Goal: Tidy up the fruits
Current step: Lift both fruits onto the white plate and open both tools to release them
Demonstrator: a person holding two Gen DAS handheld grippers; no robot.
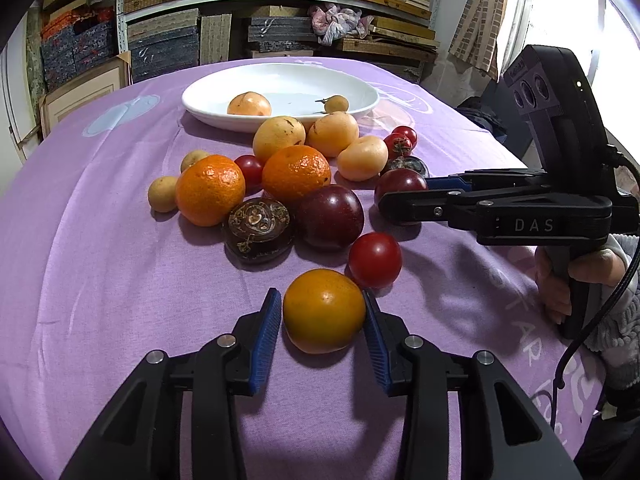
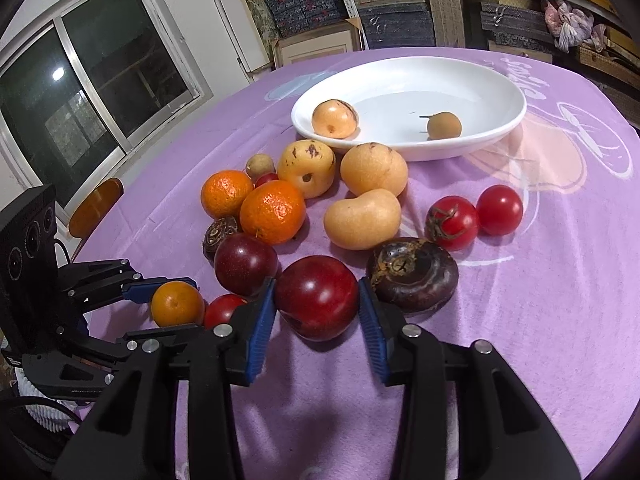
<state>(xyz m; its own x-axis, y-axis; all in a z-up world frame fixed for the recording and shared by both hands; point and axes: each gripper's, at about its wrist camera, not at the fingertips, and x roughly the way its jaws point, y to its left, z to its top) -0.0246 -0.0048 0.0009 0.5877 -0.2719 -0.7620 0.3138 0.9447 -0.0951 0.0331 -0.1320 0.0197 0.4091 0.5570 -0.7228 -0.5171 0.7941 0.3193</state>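
A pile of fruit lies on a purple tablecloth before a white plate (image 1: 208, 110) that holds a pale loquat (image 1: 249, 105) and a small longan (image 1: 336, 104). My left gripper (image 1: 323, 316) has its blue pads on both sides of a small orange fruit (image 1: 324, 310) that rests on the cloth. My right gripper (image 2: 317, 300) has its pads on both sides of a dark red plum (image 2: 316, 296), also on the cloth. The right gripper also shows in the left wrist view (image 1: 404, 196), the left one in the right wrist view (image 2: 176, 304). The plate also shows in the right wrist view (image 2: 500, 84).
Near the plums lie two mandarins (image 1: 210, 190) (image 1: 296, 172), yellow loquats (image 1: 279, 138), red cherry tomatoes (image 1: 375, 259), dark water chestnuts (image 1: 258, 228) (image 2: 412, 274) and another plum (image 1: 330, 216). Shelves of boxes stand behind the table; a window is at the side.
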